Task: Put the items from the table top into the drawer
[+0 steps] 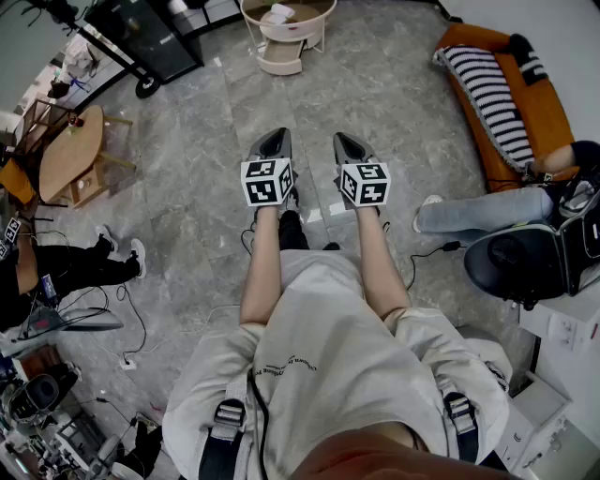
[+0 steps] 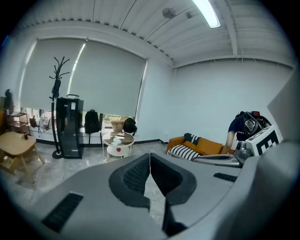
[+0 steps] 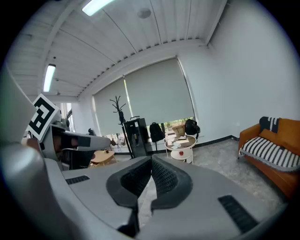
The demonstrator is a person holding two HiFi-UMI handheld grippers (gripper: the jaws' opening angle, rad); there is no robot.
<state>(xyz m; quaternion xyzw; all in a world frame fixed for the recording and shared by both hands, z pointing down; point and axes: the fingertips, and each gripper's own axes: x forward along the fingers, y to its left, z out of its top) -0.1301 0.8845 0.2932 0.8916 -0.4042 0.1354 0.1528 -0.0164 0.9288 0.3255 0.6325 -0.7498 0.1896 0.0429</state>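
Note:
Both grippers are held out side by side over the grey stone floor, level with each other and pointing forward and a little down. In the head view my left gripper [image 1: 276, 142] and my right gripper [image 1: 347, 145] are about a hand's width apart, each with its marker cube behind the jaws. The left gripper [image 2: 149, 157] has its ribbed pads pressed together with nothing between them. My right gripper [image 3: 151, 161] is the same, jaws touching and empty. No table top with items and no drawer shows in any view.
A white round side table [image 1: 286, 28] stands ahead; an orange sofa [image 1: 511, 89] with a striped cushion is at the right, where a person's legs [image 1: 483, 211] stretch out. A wooden table [image 1: 70, 150] and a black cabinet [image 1: 141, 33] are at the left. Cables [image 1: 131, 319] lie on the floor.

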